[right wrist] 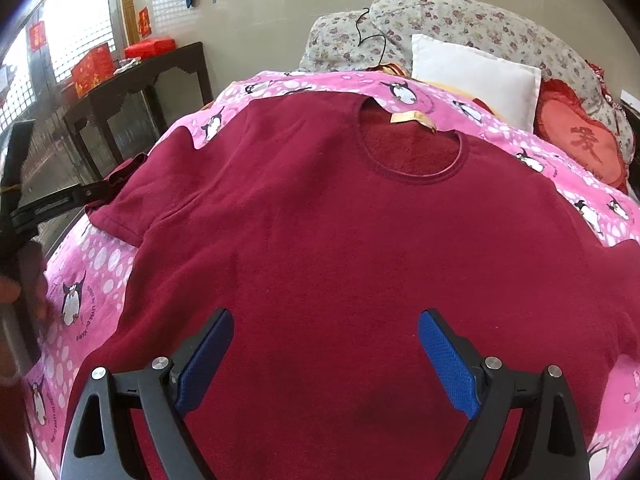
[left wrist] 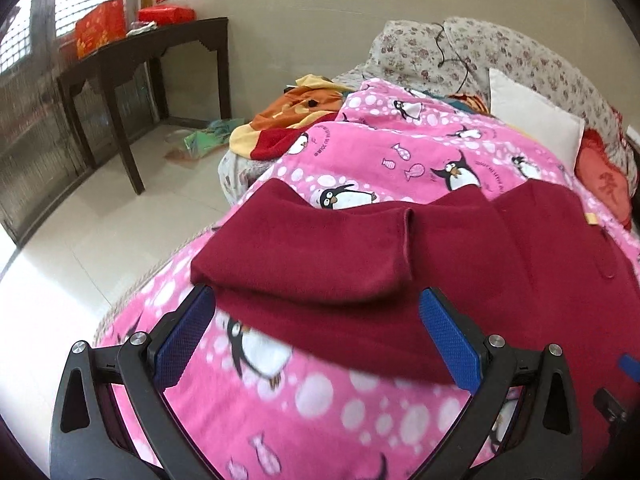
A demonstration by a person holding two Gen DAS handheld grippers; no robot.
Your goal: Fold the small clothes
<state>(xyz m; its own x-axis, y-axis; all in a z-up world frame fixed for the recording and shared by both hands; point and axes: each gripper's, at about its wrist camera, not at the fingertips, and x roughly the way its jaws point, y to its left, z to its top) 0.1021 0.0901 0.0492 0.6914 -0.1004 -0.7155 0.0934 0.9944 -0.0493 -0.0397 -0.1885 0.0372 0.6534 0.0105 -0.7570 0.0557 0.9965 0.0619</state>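
A dark red, fleecy, round-necked small top [right wrist: 320, 220] lies face up and spread flat on the bed's pink fleece blanket printed with penguins and white dots [right wrist: 92, 276], its neckline towards the white square pillow [right wrist: 472, 76]. Spread out like this, the whole outline shows, which is probably why it is laid so before folding. The yellowish neck label [right wrist: 414, 118] sits just inside the neckline, on the pillow side.

The short sleeve [left wrist: 304, 256] on the side of the neckline nearer the dark wooden bench [left wrist: 160, 52] already lies doubled over onto the body of the top, its cuff edge pointing back towards the neckline; I judge this to be the first fold, narrowing the garment.

The left gripper [left wrist: 320, 344] hovers at that folded sleeve, its blue-padded fingers [left wrist: 448, 340] wide apart with nothing pinched; the cloth edge runs between them untouched. The right gripper [right wrist: 326, 356] hangs over the hem end, farthest from the neckline, fingers likewise spread and empty above the fabric. That placement suggests the hem is the next part to be taken and brought up towards the neckline.
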